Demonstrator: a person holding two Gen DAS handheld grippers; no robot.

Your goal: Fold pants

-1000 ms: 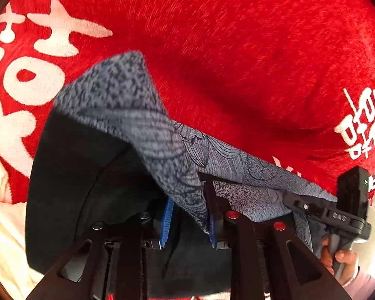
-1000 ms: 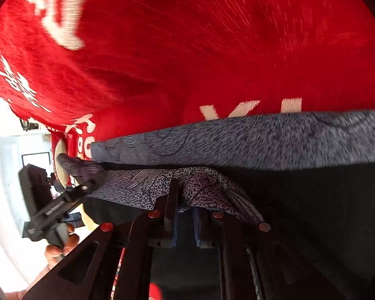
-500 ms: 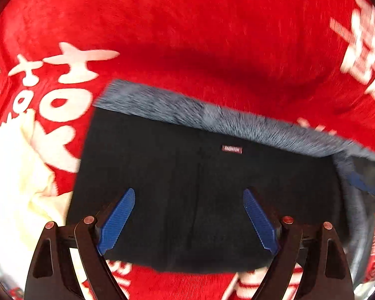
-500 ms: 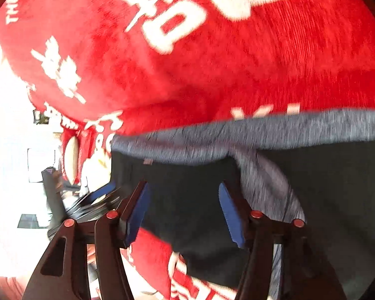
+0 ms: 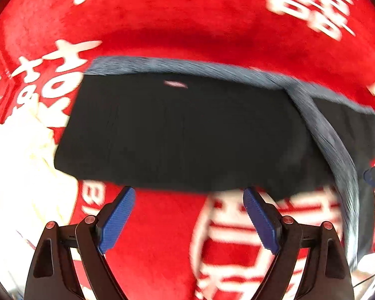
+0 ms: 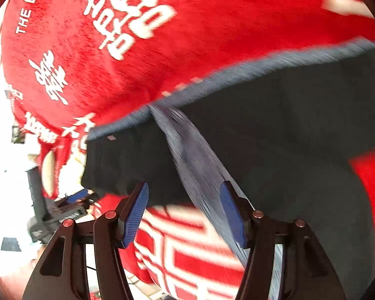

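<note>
The pants point(image 5: 182, 132) lie flat on the red cloth, a black panel with a grey patterned edge point(image 5: 187, 66) along the far side and a grey strip point(image 5: 327, 137) running down at the right. My left gripper point(image 5: 188, 220) is open and empty, just short of the pants' near edge. In the right wrist view the pants point(image 6: 275, 130) spread to the right, with the grey strip point(image 6: 197, 165) crossing between my fingers. My right gripper point(image 6: 183, 212) is open and holds nothing. The left gripper point(image 6: 72, 200) shows at that view's left.
A red cloth with white characters point(image 5: 212, 20) covers the surface under the pants. A cream-white cloth point(image 5: 25, 165) lies at the left. The red cloth's edge point(image 6: 10, 80) drops off at the left of the right wrist view.
Both grippers let go of the grey patterned fabric, opened and pulled back toward me. The raised flap now lies flat on the pants.
</note>
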